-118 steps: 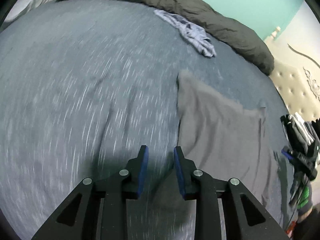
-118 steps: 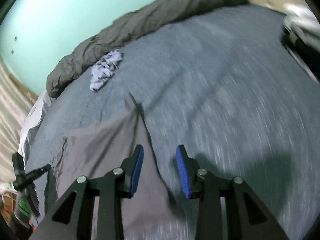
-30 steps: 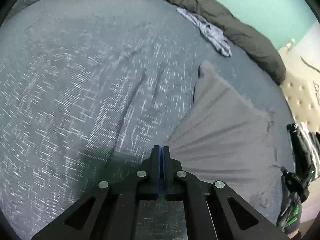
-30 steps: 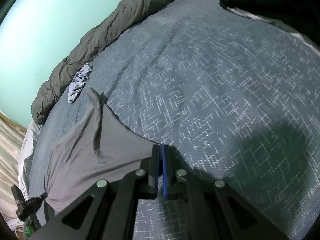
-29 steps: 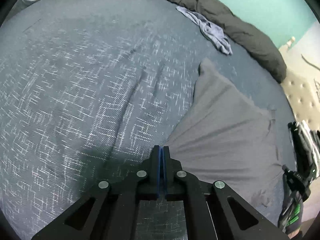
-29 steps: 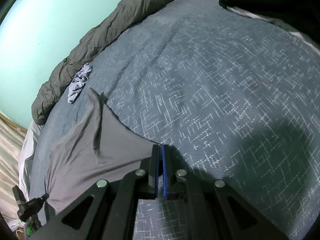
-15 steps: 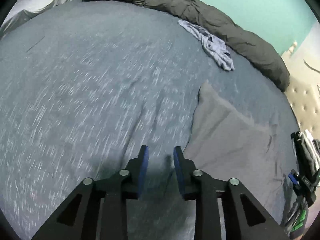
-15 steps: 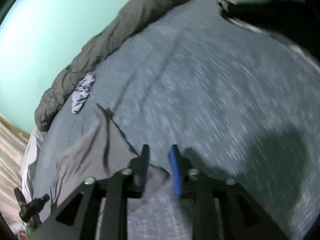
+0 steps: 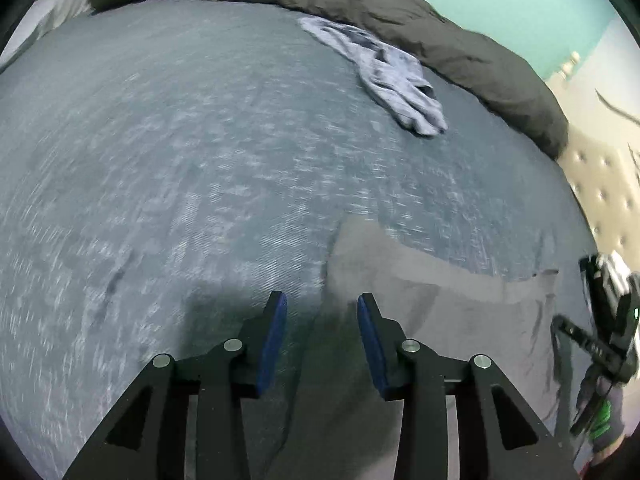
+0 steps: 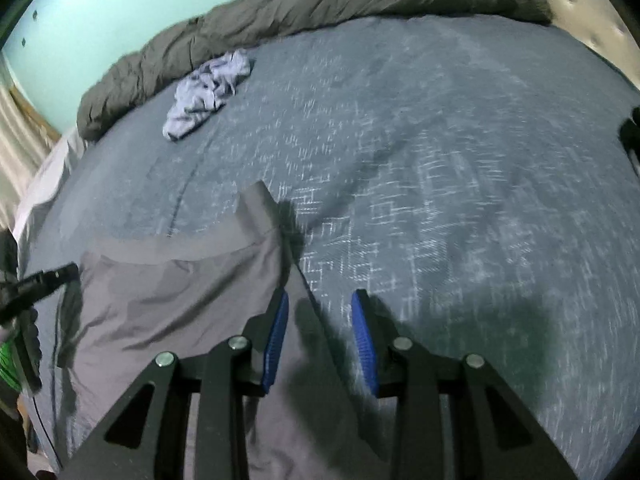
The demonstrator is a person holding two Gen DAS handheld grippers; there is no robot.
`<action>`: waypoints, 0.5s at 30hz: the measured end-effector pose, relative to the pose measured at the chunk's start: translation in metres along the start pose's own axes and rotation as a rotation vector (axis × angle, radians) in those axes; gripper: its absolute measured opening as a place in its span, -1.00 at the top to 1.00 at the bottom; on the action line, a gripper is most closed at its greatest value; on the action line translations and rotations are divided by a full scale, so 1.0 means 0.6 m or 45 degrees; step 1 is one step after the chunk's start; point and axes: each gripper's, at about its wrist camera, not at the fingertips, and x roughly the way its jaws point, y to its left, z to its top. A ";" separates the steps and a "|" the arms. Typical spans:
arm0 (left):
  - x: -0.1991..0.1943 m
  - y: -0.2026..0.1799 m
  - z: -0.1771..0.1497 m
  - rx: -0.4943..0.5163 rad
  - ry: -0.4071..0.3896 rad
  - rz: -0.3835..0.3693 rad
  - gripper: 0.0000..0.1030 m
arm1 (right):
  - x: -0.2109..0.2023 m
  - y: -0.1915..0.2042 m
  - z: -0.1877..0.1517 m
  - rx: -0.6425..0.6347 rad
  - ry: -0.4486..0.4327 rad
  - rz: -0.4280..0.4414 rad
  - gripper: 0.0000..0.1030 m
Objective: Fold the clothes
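Note:
A grey garment (image 9: 460,312) lies spread on the blue-grey bedspread (image 9: 180,160). My left gripper (image 9: 322,300) hovers over the garment's left edge with its jaws opening; the cloth lies below them and no pad presses on it. In the right wrist view the same grey garment (image 10: 168,304) fills the lower left. My right gripper (image 10: 320,296) stands open above its right edge, nothing pinched. A crumpled light blue garment (image 9: 384,72) (image 10: 208,92) lies farther back on the bed.
A rolled dark grey duvet (image 9: 400,12) (image 10: 320,0) runs along the far side under a teal wall. A tufted beige headboard (image 9: 600,184) is at the right. Each gripper shows at the other view's edge: right gripper (image 9: 608,312), left gripper (image 10: 36,284).
Both grippers were shut on the grey garment's edges a second ago. They have opened, let it go and moved on over the bed, and the garment now lies loose.

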 end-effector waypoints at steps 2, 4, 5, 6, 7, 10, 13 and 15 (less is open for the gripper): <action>0.010 -0.007 0.001 0.039 0.010 0.018 0.23 | 0.007 0.006 0.001 -0.036 0.016 -0.015 0.48; 0.019 -0.008 0.003 0.042 0.020 0.025 0.46 | 0.016 0.009 -0.002 -0.058 0.034 -0.020 0.71; 0.023 -0.009 0.005 0.046 0.022 0.027 0.64 | 0.018 0.009 -0.003 -0.061 0.039 -0.014 0.77; 0.024 -0.010 0.005 0.057 0.022 0.029 0.83 | 0.017 0.009 -0.003 -0.063 0.035 -0.007 0.93; 0.025 -0.012 0.005 0.070 0.024 0.026 0.88 | 0.017 0.010 -0.003 -0.066 0.030 -0.001 0.98; 0.027 -0.014 0.004 0.096 0.022 0.039 0.95 | 0.012 0.014 -0.001 -0.079 0.000 -0.030 0.99; 0.028 -0.014 0.007 0.090 0.024 0.047 0.96 | 0.002 0.006 0.005 -0.066 -0.046 -0.071 0.99; 0.030 -0.014 0.008 0.086 0.028 0.052 0.96 | -0.003 -0.001 0.009 -0.052 -0.064 -0.103 1.00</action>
